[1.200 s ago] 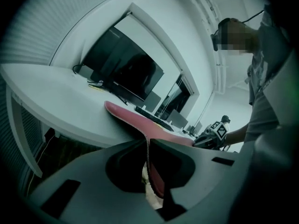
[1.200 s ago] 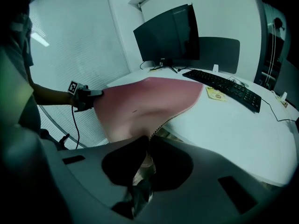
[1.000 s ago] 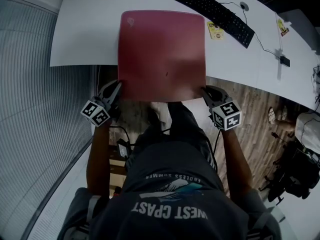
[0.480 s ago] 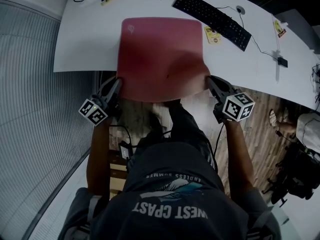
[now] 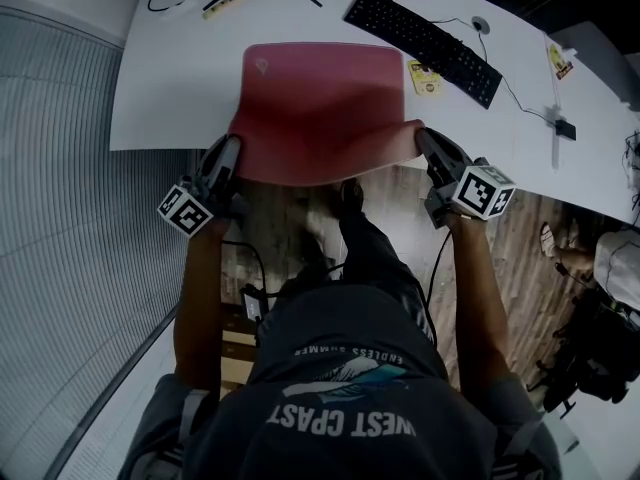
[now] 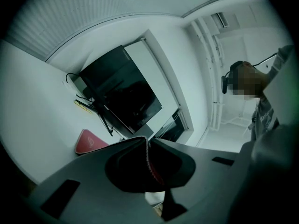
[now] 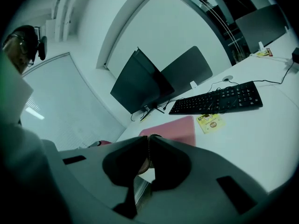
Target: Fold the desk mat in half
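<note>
Head view — desk mat (image 5: 320, 108) between fingers (image 5: 226, 154)

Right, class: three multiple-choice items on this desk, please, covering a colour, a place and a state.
1. The desk mat is: A red; B blue; C green.
2. The keyboard lies: A on the mat; B on the desk beyond the mat; C on the floor.
3. The left gripper and right gripper are: A open; B shut on the mat's near corners; C on the keyboard.
Key: 1 A, plainly red; 2 B, head view shows it there; 3 B, jaws pinch its raised edge.
</note>
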Action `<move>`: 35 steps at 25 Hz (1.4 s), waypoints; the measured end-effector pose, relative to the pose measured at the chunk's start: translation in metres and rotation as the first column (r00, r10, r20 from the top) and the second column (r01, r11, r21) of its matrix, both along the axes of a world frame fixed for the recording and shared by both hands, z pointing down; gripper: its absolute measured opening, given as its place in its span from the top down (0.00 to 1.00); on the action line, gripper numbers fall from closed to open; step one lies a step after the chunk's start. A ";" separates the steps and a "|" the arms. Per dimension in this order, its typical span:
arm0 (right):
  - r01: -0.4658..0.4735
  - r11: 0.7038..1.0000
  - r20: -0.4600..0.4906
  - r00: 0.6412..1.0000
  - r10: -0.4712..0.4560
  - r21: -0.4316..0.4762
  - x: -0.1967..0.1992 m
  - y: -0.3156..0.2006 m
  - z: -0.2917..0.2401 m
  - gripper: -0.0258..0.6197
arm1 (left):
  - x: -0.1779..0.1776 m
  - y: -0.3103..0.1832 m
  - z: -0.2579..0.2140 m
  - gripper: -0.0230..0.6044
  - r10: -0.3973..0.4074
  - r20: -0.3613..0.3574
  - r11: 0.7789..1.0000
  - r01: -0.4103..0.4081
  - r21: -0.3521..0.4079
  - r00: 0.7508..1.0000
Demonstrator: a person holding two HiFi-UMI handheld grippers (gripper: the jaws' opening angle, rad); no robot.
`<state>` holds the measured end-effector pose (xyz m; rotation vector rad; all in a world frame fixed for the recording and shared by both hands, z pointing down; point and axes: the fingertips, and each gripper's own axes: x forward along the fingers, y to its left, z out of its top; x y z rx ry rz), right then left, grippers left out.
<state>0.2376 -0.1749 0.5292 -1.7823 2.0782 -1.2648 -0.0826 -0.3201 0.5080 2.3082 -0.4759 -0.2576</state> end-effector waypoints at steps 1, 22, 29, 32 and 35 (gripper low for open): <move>-0.007 1.000 0.008 1.000 0.007 0.003 0.003 -0.005 0.000 0.89 | 0.002 -0.005 -0.001 0.89 -0.008 -0.009 1.000 0.008 -0.006 1.000; -0.173 0.985 0.225 0.960 0.166 0.011 0.050 -0.087 0.030 0.89 | 0.034 -0.092 0.030 0.87 -0.236 -0.131 0.954 0.203 -0.222 0.963; -0.213 0.975 0.258 0.940 0.223 -0.066 0.061 -0.101 0.065 0.89 | 0.041 -0.111 0.054 0.86 -0.320 -0.105 0.909 0.273 -0.315 0.942; -0.222 0.970 0.246 0.939 0.240 -0.097 0.066 -0.105 0.079 0.89 | 0.035 -0.118 0.066 0.86 -0.366 -0.075 0.883 0.321 -0.342 0.928; -0.215 0.969 0.217 0.947 0.238 -0.124 0.068 -0.113 0.095 0.89 | 0.031 -0.124 0.085 0.87 -0.379 -0.007 0.870 0.353 -0.344 0.926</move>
